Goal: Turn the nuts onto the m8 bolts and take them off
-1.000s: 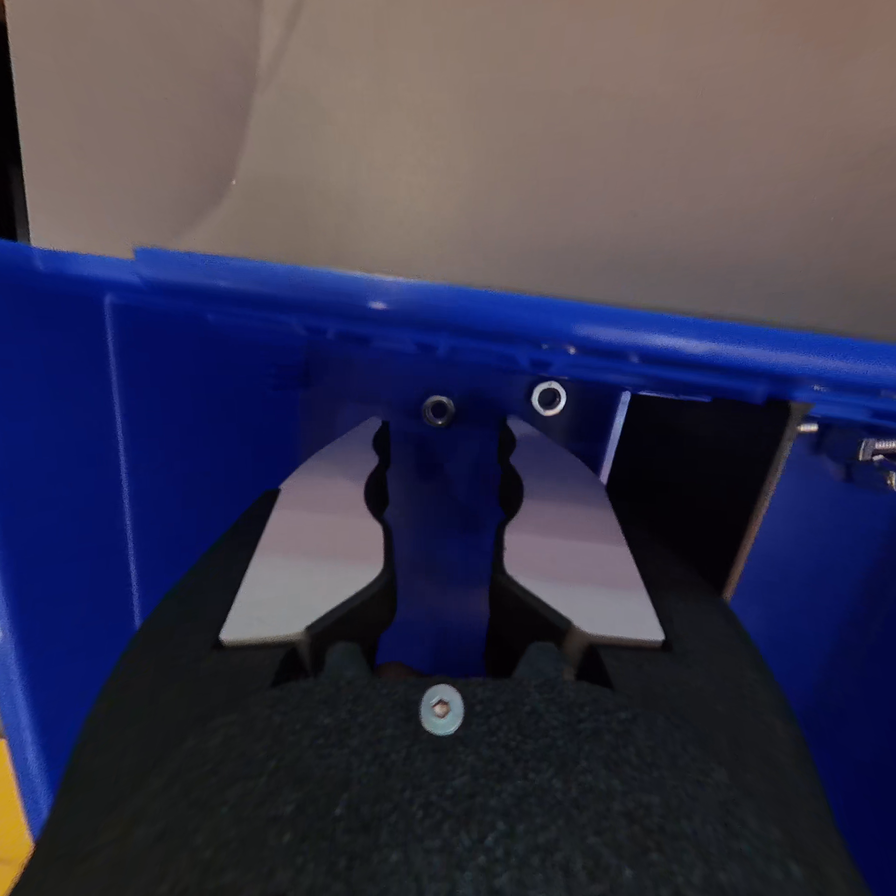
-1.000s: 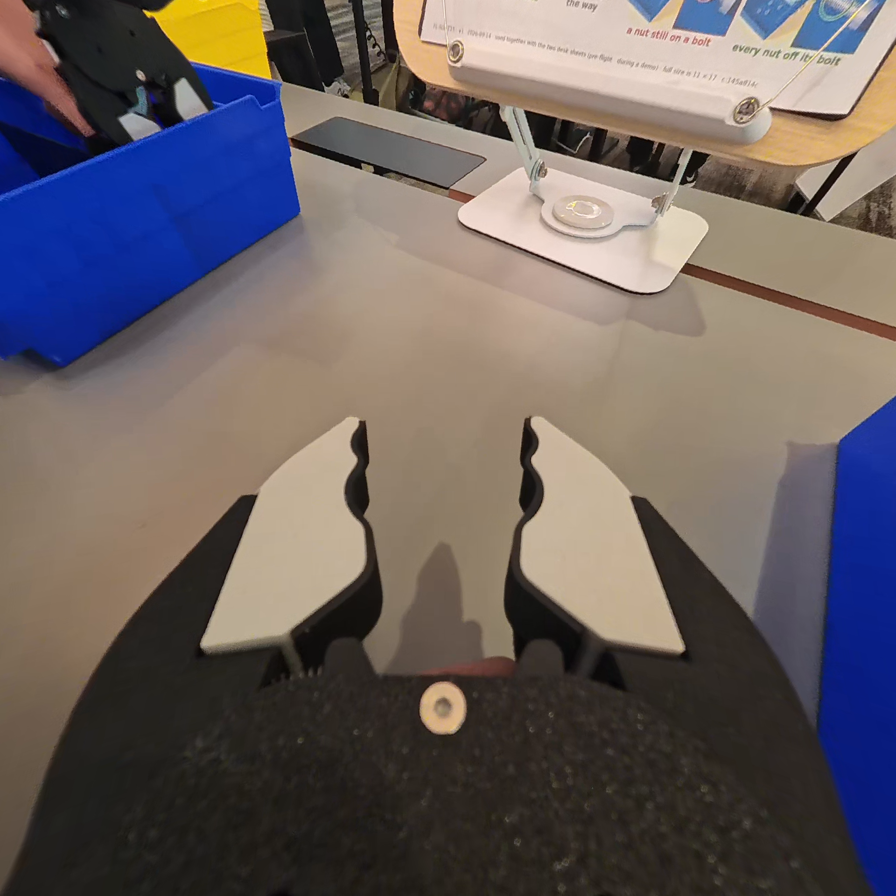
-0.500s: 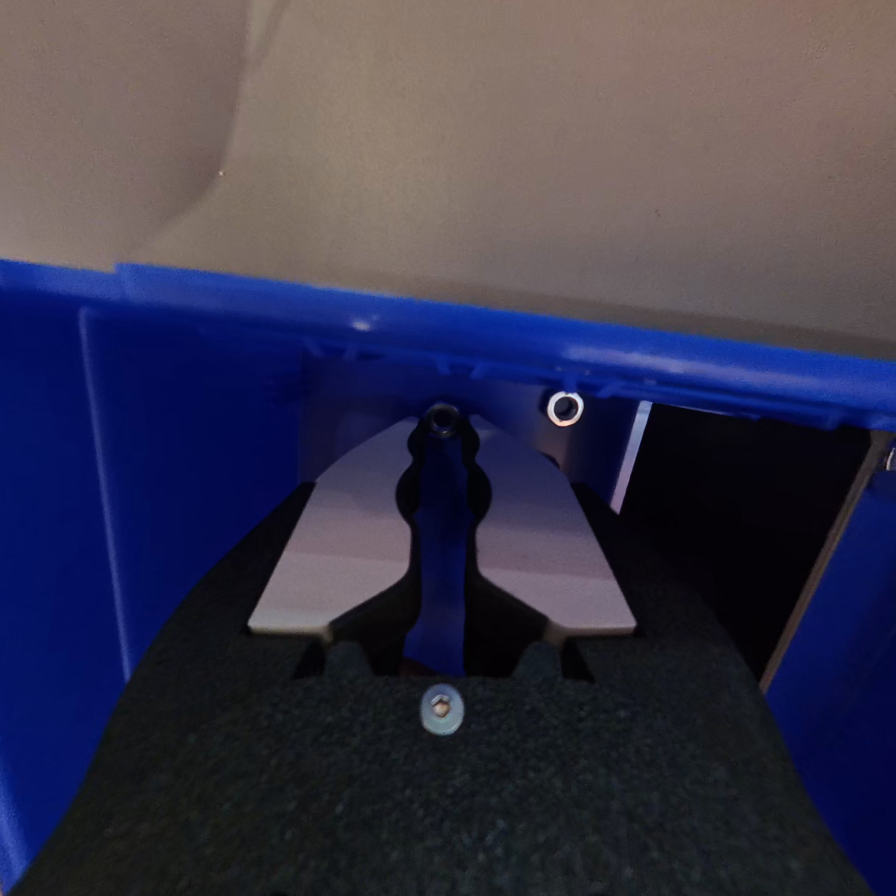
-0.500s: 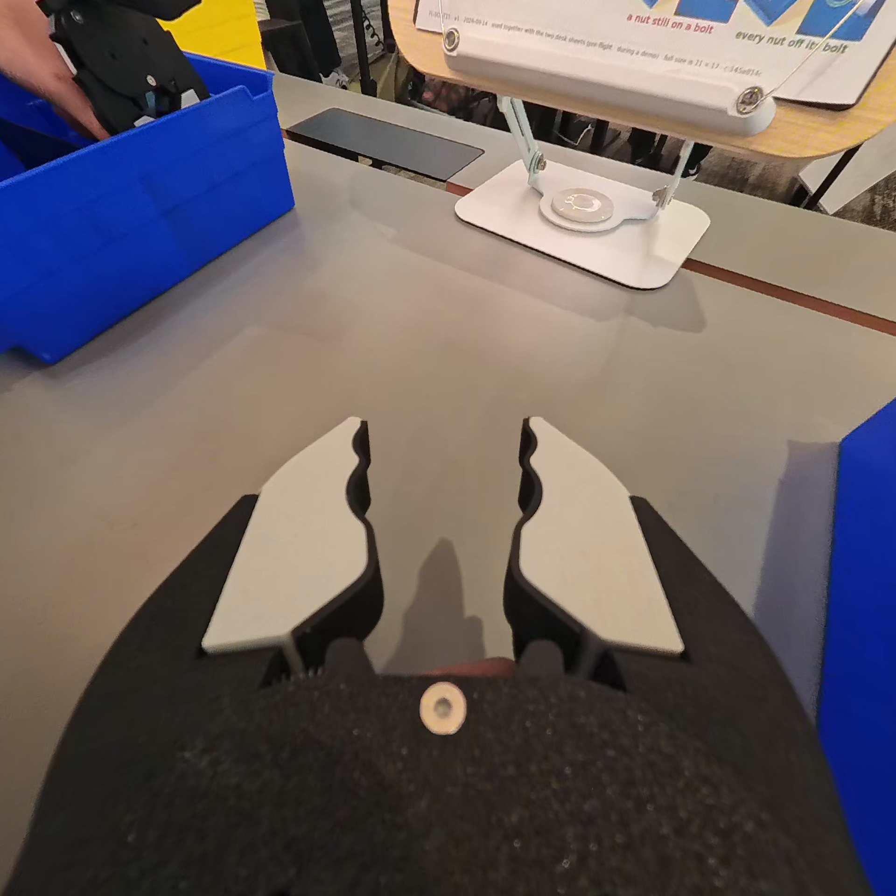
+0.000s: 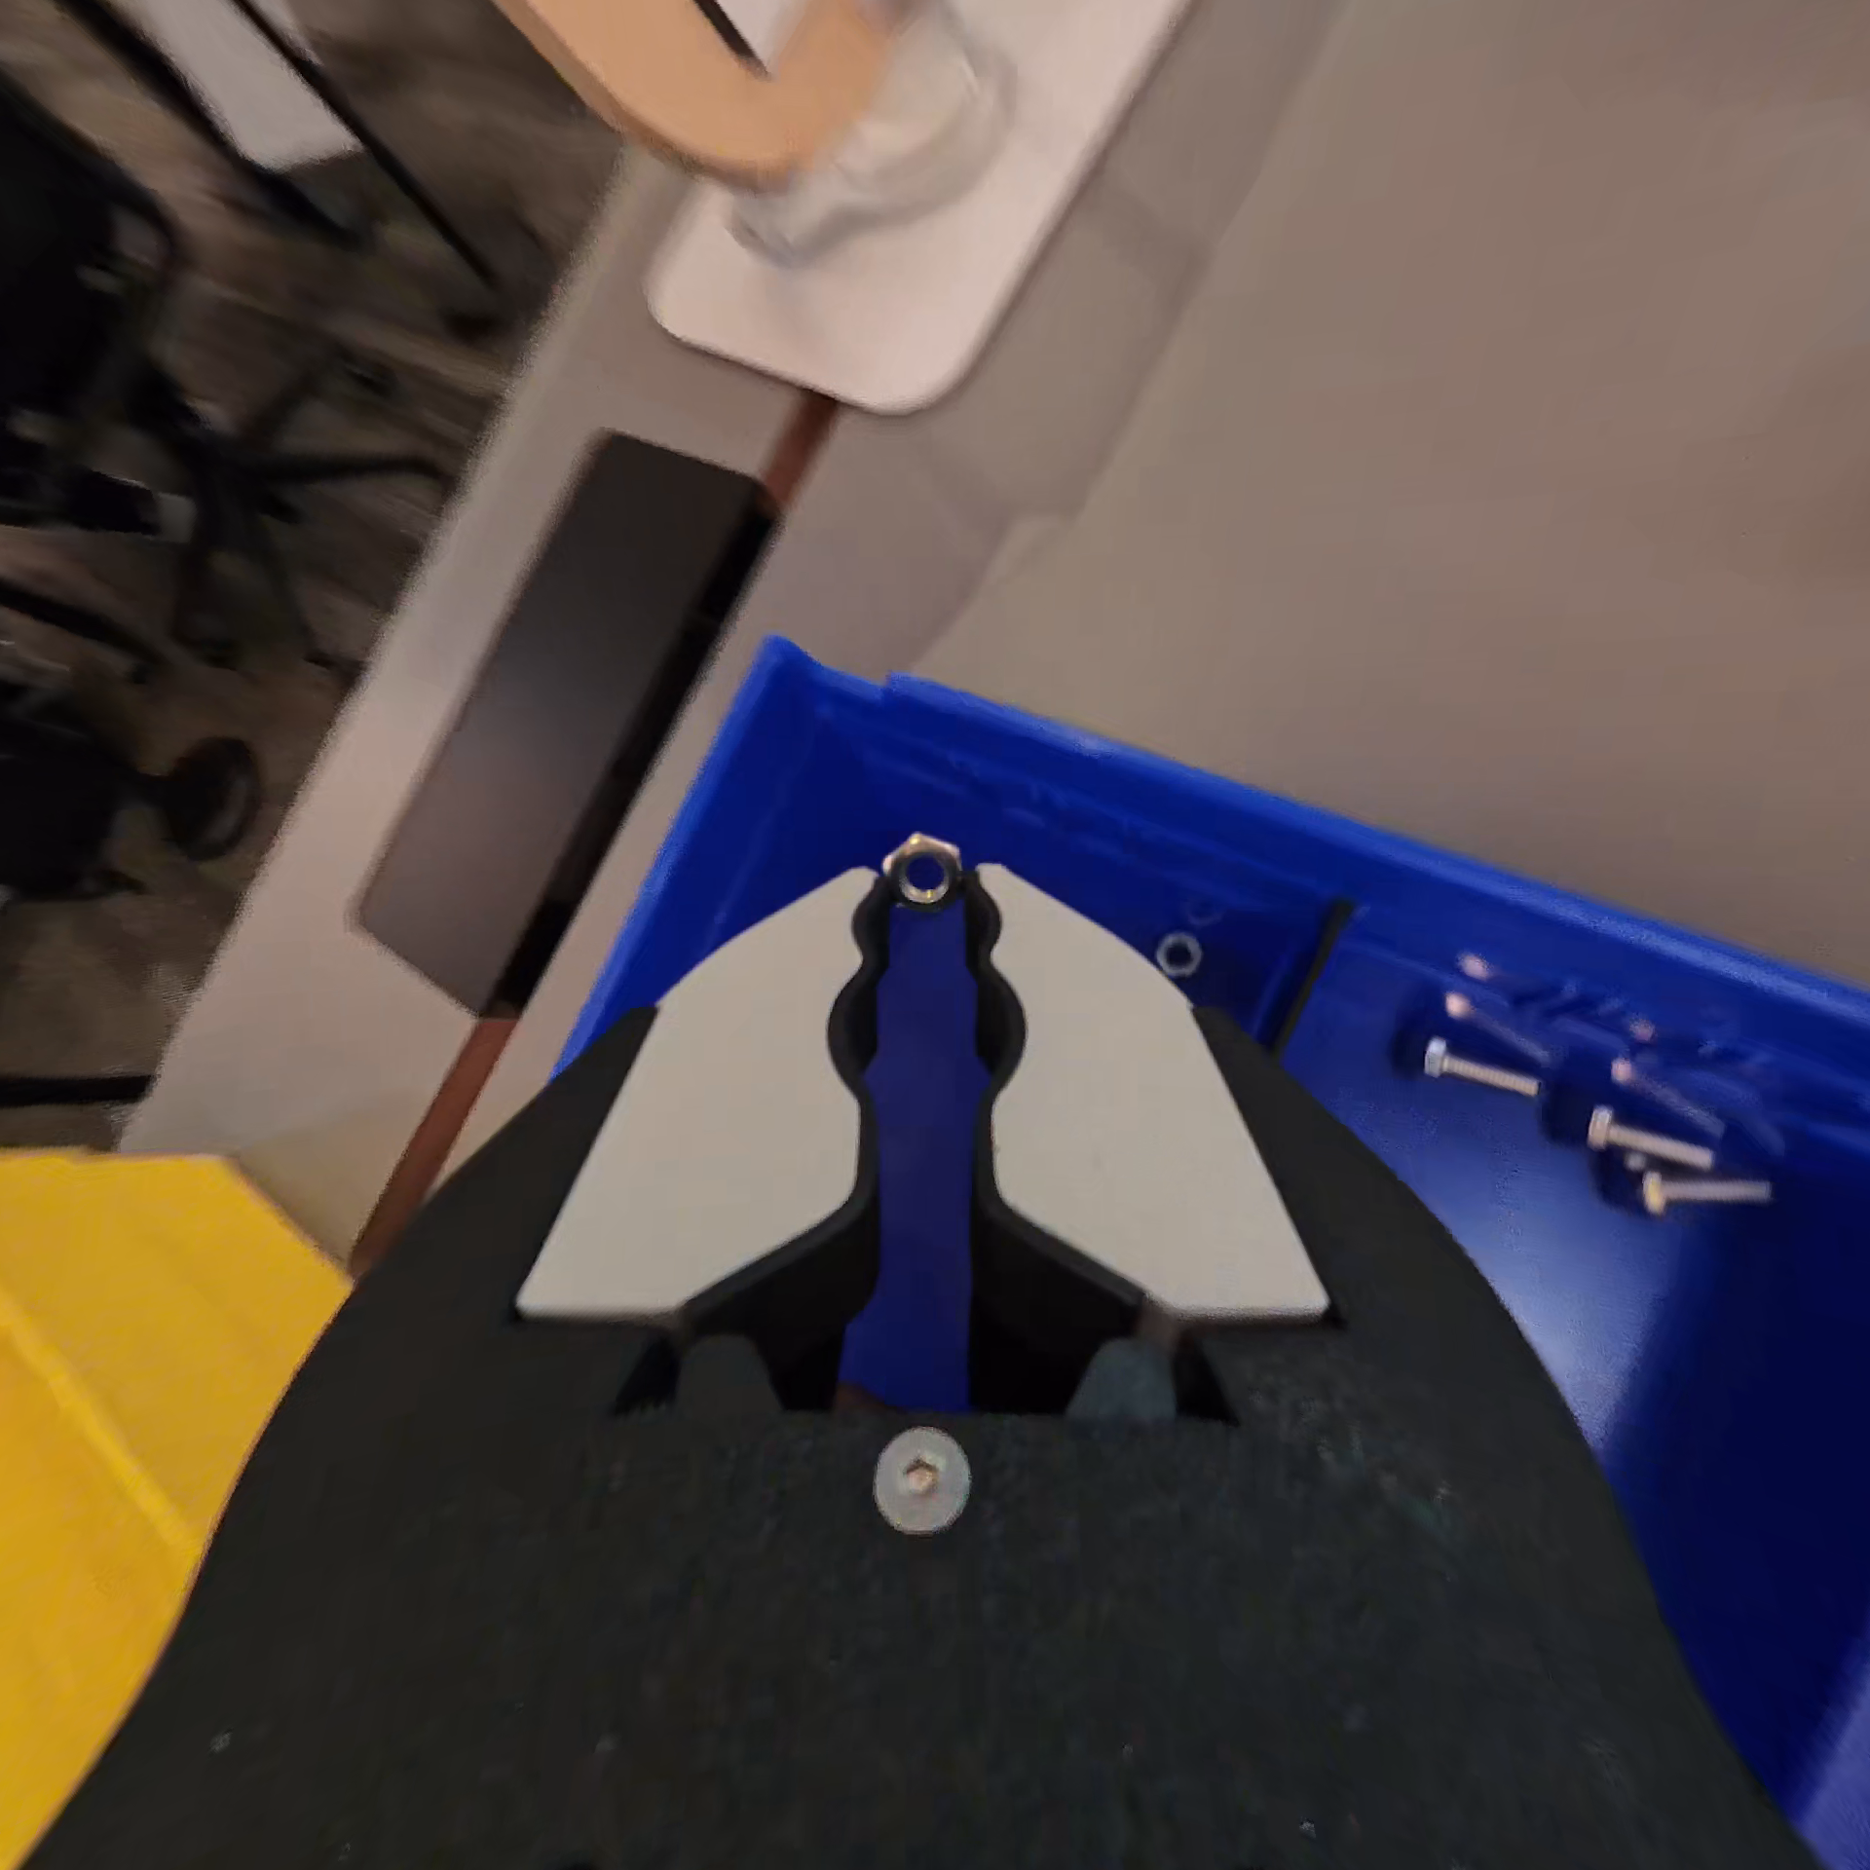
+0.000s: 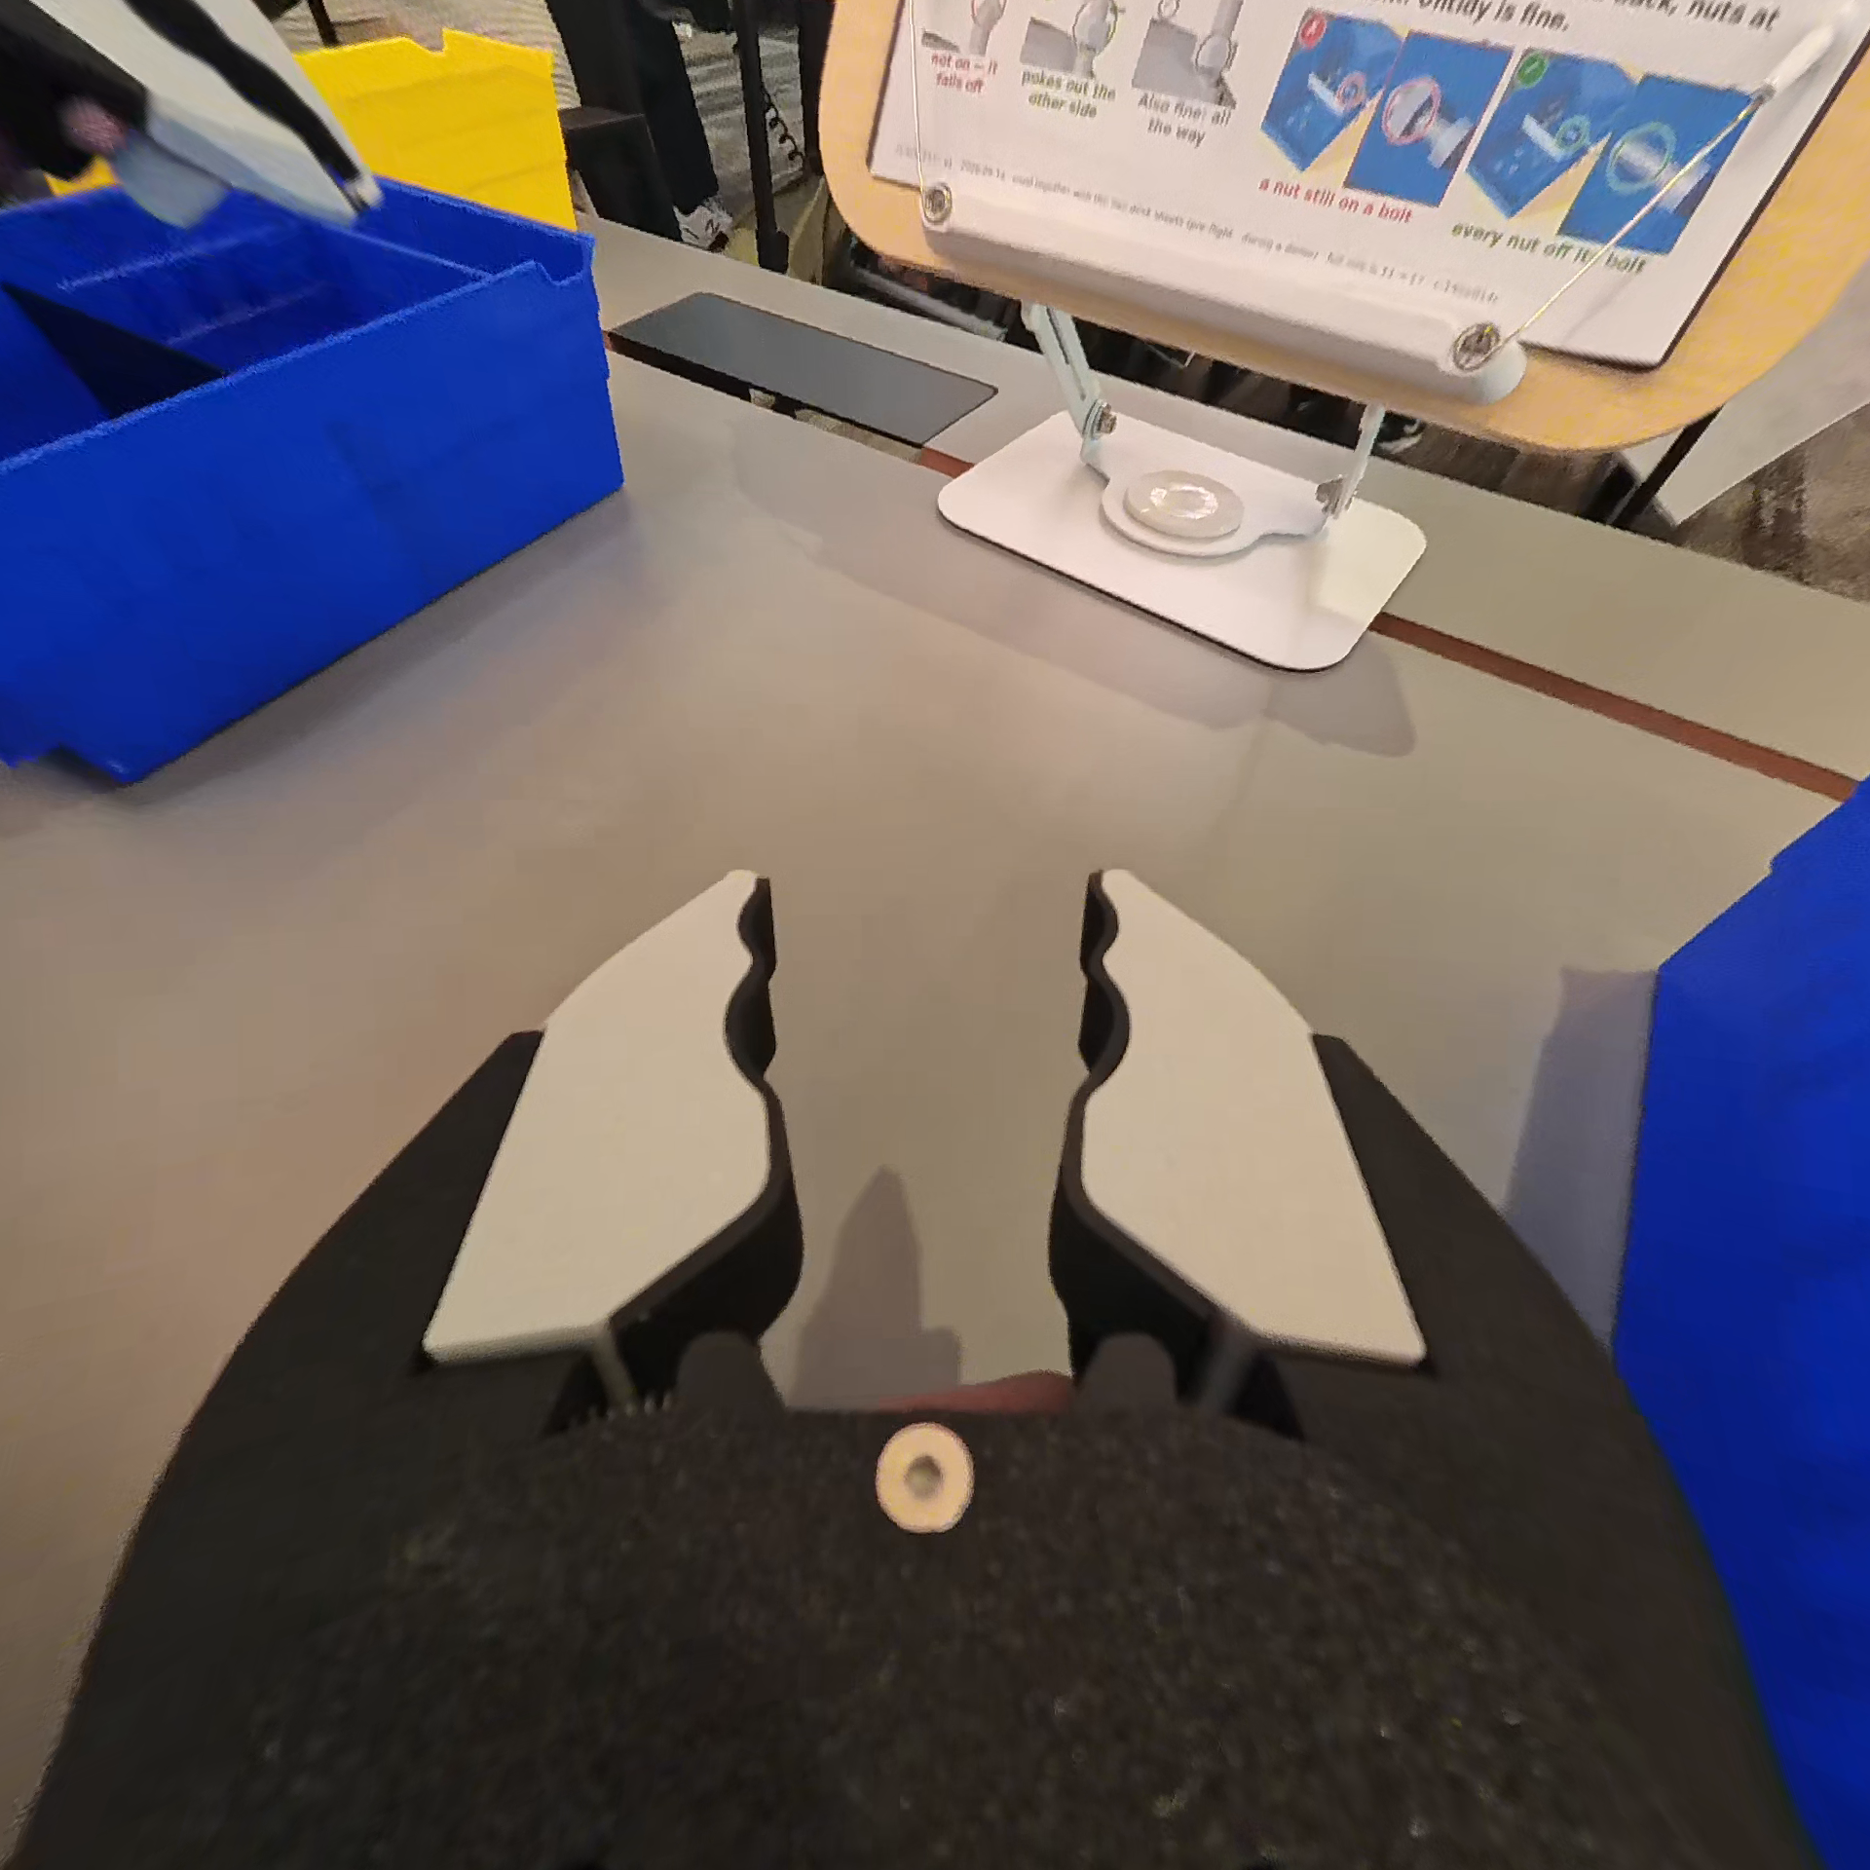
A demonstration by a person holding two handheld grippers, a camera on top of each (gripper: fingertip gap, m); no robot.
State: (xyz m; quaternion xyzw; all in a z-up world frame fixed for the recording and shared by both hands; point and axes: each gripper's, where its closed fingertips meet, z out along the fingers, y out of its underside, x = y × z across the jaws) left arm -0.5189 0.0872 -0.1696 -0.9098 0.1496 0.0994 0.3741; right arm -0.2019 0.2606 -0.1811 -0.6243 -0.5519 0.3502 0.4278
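My left gripper [image 5: 921, 882] is shut on a small silver nut [image 5: 919, 874], held at its fingertips above the blue bin [image 5: 1063, 799]. Another nut [image 5: 1177, 951] lies on the bin floor in the left compartment. Several silver bolts [image 5: 1477, 1075] lie in the right compartment past a black divider. My right gripper [image 6: 923, 901] is open and empty over the grey table [image 6: 911, 729]. The left gripper also shows in the right wrist view [image 6: 253, 152], raised over the blue bin [image 6: 304, 486] at the far left.
A white stand [image 6: 1184, 536] carrying an instruction board [image 6: 1315, 152] sits at the back of the table. A black panel [image 6: 799, 364] is set into the table beside it. A yellow bin [image 5: 121, 1417] stands left of the blue bin. Another blue bin [image 6: 1781, 1265] edges in at the right. My hands' fingertips stand some 35 cm from each other.
My left gripper closed on the nut inside the bin, then lifted it up and turned, so the table and stand now show beyond it. My right gripper stayed open and shifted only slightly.
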